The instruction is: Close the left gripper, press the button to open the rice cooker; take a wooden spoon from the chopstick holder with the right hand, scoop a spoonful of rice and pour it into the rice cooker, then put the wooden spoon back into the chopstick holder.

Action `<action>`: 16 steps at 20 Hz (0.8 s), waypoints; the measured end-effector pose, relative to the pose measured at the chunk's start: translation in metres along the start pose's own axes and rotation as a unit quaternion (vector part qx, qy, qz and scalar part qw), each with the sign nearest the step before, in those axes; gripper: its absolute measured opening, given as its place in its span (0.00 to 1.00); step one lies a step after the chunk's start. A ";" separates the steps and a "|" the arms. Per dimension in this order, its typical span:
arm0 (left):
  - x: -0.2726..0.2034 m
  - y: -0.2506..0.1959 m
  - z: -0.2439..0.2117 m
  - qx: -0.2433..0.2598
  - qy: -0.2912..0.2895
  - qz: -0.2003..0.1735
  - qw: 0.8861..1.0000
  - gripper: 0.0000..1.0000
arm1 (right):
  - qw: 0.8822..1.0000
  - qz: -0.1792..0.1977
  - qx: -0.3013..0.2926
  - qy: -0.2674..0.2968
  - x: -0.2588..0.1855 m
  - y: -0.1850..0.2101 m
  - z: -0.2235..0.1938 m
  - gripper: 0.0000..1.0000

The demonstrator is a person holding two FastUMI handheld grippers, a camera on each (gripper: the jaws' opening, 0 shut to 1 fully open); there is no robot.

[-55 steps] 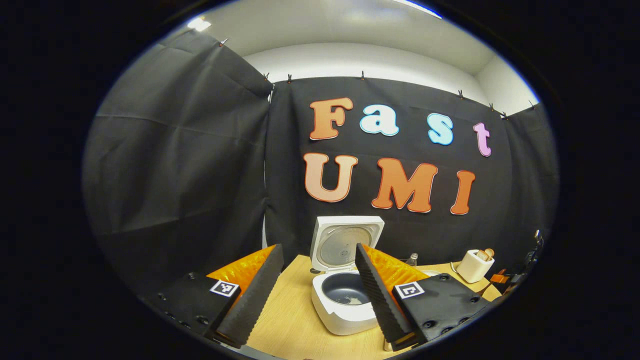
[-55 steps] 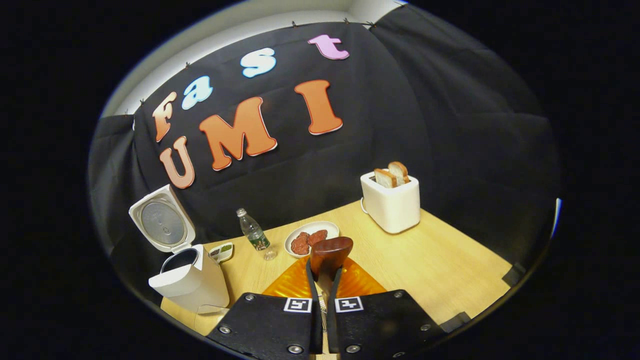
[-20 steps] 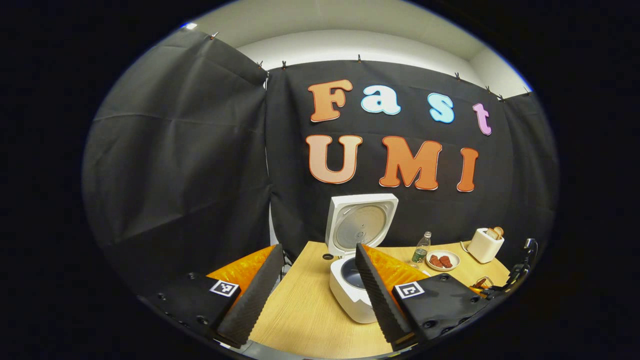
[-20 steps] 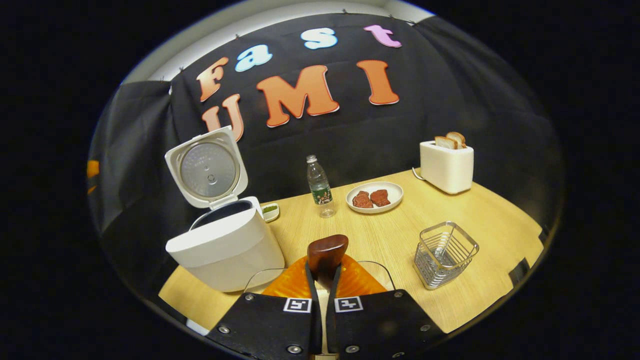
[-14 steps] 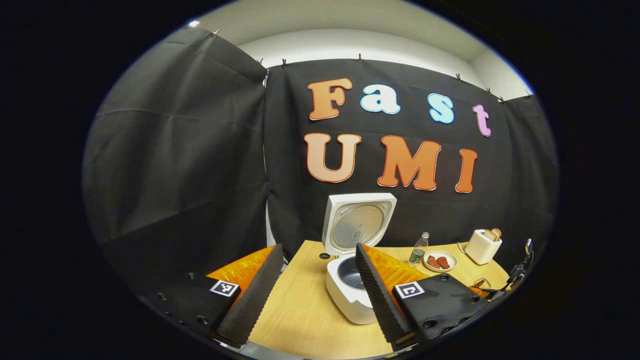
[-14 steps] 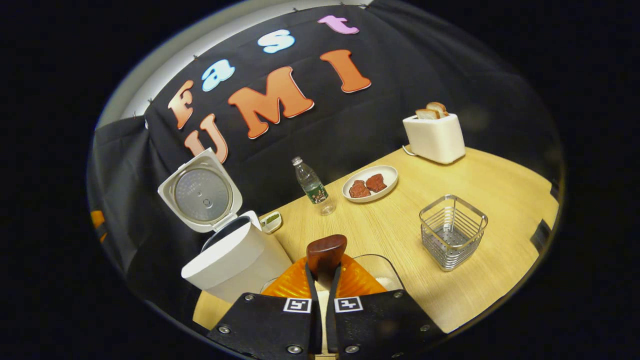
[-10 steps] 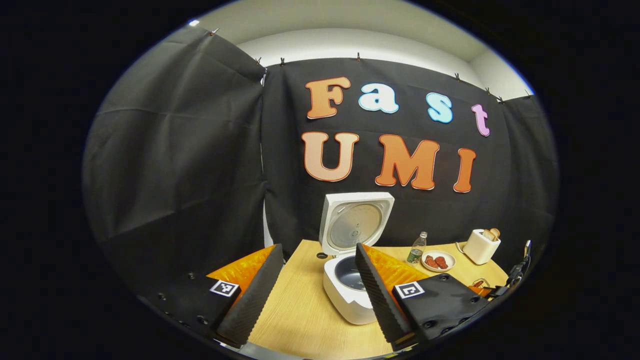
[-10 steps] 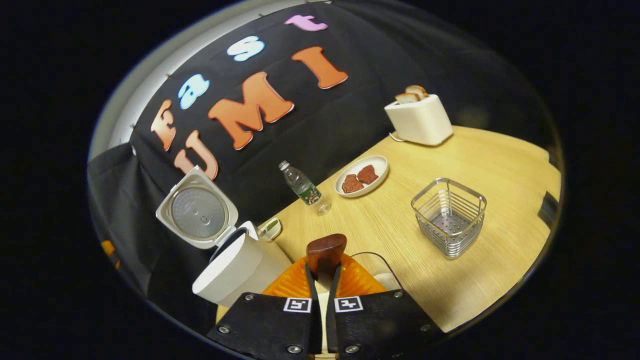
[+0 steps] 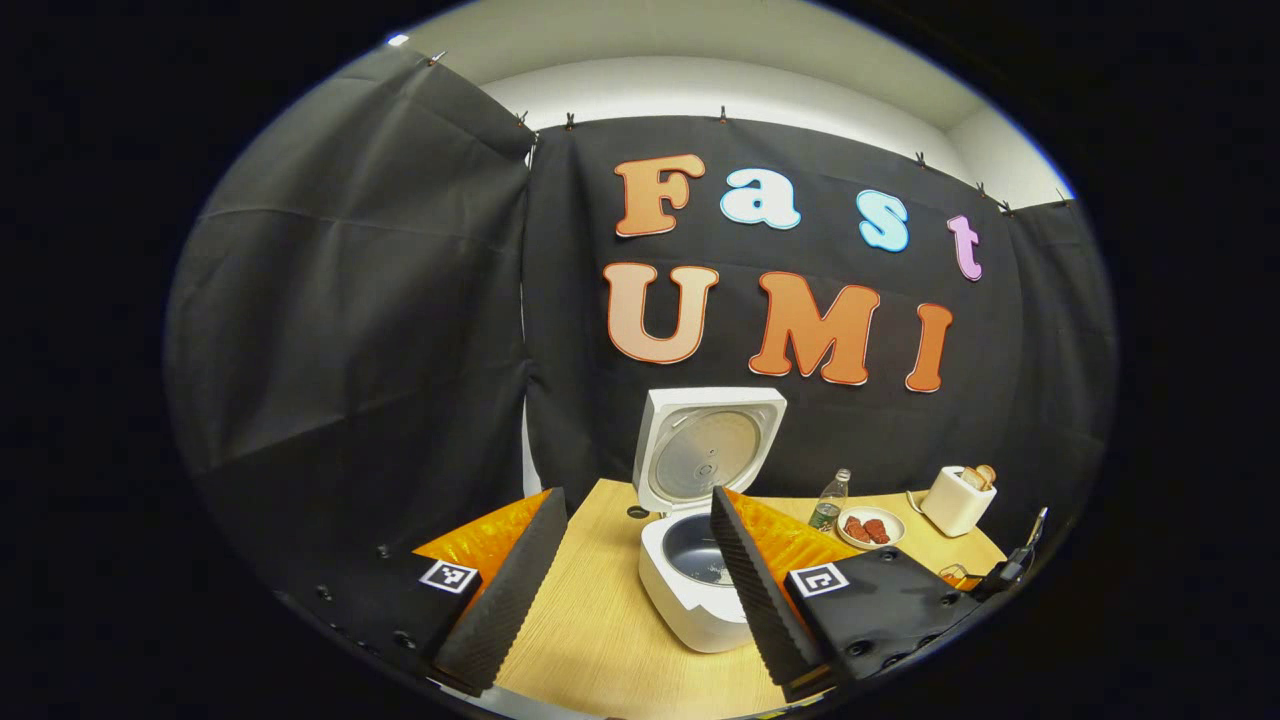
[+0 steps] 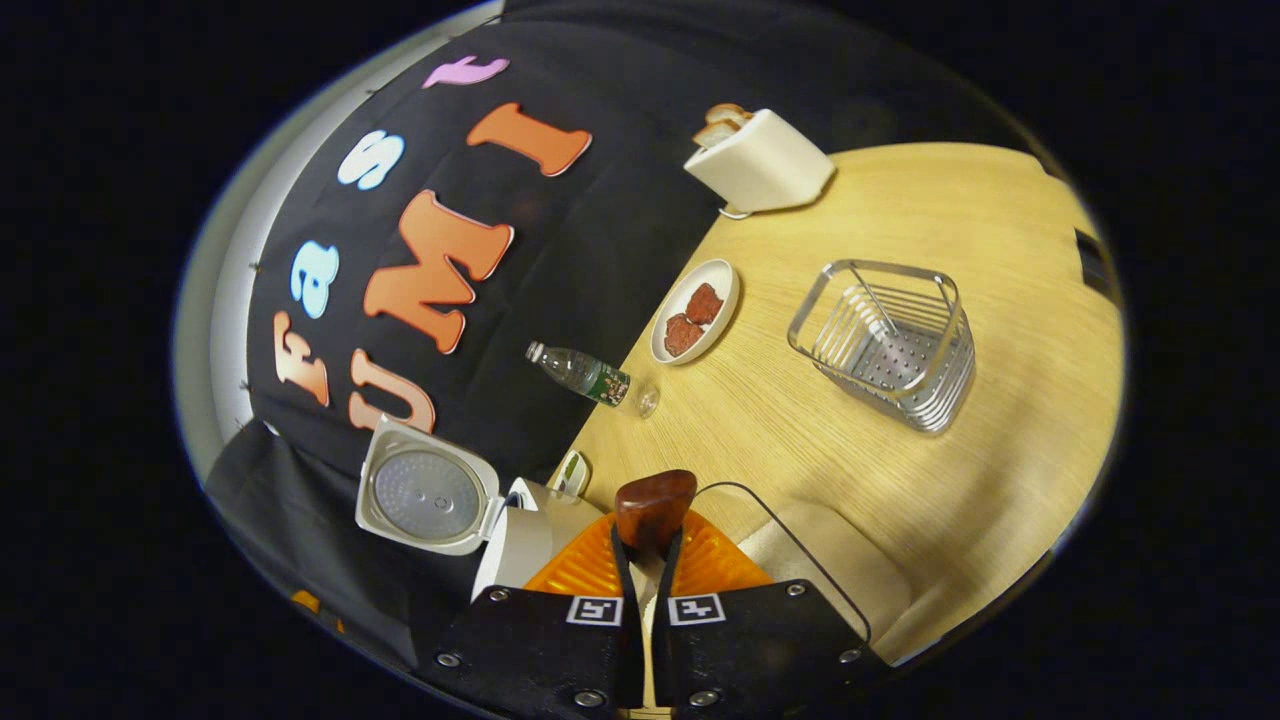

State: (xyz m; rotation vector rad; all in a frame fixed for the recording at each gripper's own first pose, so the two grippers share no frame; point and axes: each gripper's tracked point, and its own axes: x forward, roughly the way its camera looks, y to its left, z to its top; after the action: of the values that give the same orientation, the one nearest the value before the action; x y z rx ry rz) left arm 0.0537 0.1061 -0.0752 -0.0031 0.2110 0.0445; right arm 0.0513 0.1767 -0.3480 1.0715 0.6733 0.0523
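Note:
The white rice cooker (image 9: pixel 690 600) stands open on the wooden table, its lid (image 9: pixel 708 450) raised, a little pale rice in its dark pot. My left gripper (image 9: pixel 636 497) hangs open in front of it, nothing between its fingers. My right gripper (image 10: pixel 645 545) is shut on the dark wooden spoon (image 10: pixel 655 505), whose bowl pokes out past the fingertips. The right gripper view is strongly tilted. The wire chopstick holder (image 10: pixel 885 340) stands ahead and to the right of the spoon. A glass bowl of rice (image 10: pixel 800 555) lies just beneath the right gripper, with the cooker (image 10: pixel 515 540) at its left.
A water bottle (image 10: pixel 590 378), a plate with brown pieces (image 10: pixel 695 310) and a white toaster with bread (image 10: pixel 760 160) stand along the back of the table (image 10: pixel 950 480). A small dish (image 10: pixel 570 472) sits beside the cooker.
The right gripper has rolled hard to one side with the spoon, and its view now looks down on the chopstick holder. The left gripper has stayed open and nearly still.

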 end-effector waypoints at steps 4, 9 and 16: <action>0.002 -0.002 0.005 -0.002 -0.005 -0.001 1.000 0.98 | 0.999 0.010 0.039 0.006 -0.005 0.006 0.003 0.02; 0.004 -0.004 0.006 -0.003 -0.010 -0.002 1.000 0.98 | 0.996 0.035 0.086 0.007 -0.017 0.034 0.019 0.02; 0.010 -0.005 0.012 -0.008 -0.019 -0.004 1.000 0.98 | 0.993 0.054 0.109 0.013 -0.031 0.081 0.032 0.02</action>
State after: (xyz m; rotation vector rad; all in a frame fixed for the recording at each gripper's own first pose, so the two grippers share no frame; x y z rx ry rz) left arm 0.0665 0.1012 -0.0657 -0.0191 0.1734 0.0391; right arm 0.0661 0.1808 -0.2568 1.3192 0.6542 0.0867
